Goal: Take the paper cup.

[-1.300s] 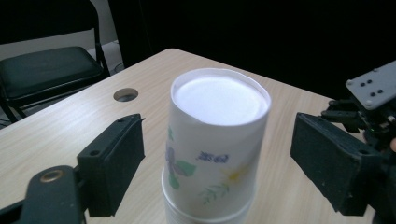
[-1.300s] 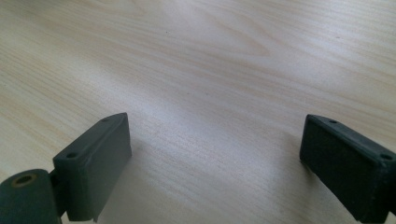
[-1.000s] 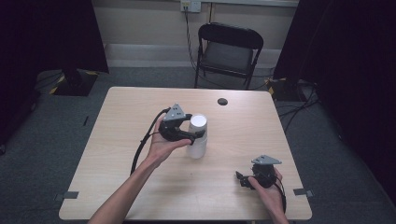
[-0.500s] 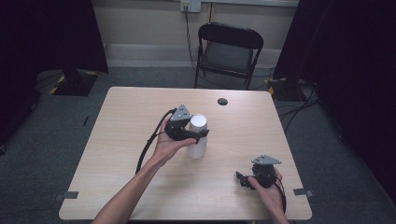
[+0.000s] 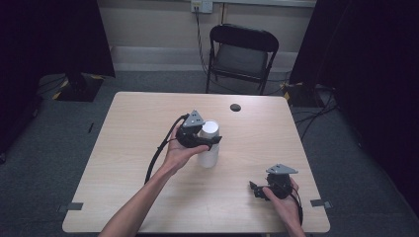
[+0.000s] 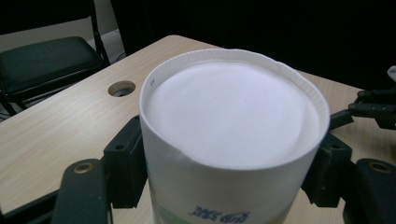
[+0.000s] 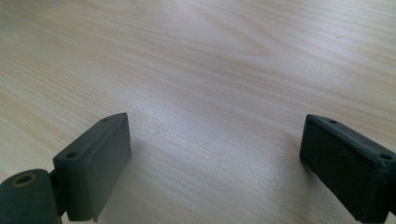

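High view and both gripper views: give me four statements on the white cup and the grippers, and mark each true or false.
1. The white cup stands upright on the table. True.
2. The left gripper has a jaw on each side of the cup; its jaws have just been closing. True.
3. The right gripper holds a cup. False: its jaws stand apart over bare tabletop.
4. The chair lies tipped over. False: it stands upright beyond the table.

Both grippers black: left gripper [image 5: 210, 141], right gripper [image 5: 255, 189]; grey three-cornered top plates, screwed block jaws, black trailing cables, bare forearms.
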`<act>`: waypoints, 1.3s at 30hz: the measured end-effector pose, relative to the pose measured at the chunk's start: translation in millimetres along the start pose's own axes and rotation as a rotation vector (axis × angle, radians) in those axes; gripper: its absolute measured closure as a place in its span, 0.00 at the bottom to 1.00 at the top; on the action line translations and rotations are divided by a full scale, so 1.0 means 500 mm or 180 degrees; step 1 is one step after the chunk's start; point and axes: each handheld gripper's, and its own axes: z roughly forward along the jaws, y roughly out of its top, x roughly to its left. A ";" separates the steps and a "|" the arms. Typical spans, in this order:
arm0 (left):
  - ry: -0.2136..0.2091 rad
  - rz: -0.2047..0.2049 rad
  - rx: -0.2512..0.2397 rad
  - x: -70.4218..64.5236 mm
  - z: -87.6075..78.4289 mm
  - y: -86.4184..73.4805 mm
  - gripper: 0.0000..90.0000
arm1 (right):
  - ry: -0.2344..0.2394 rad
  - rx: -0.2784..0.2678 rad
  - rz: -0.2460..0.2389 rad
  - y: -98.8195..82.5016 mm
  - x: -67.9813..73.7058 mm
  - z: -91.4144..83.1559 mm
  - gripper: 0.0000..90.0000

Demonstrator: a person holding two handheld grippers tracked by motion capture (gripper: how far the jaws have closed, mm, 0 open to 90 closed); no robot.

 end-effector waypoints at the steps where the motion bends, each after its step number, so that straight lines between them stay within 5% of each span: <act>1: -0.0007 -0.0039 -0.0015 0.000 -0.001 0.002 0.33 | -0.0001 0.0000 0.0000 0.000 0.000 0.000 0.09; 24: 0.0008 -0.0028 -0.0148 0.003 -0.023 0.024 0.35 | -0.0001 0.0000 0.0000 0.000 0.000 0.000 0.09; 26: -0.0060 -0.0089 -0.0197 0.005 -0.028 0.025 0.35 | -0.0001 0.0000 -0.0001 0.000 0.000 0.000 0.09; 39: 0.0004 -0.0055 -0.0384 0.002 -0.054 0.058 0.36 | 0.0000 0.0000 -0.0001 0.000 0.000 0.000 0.09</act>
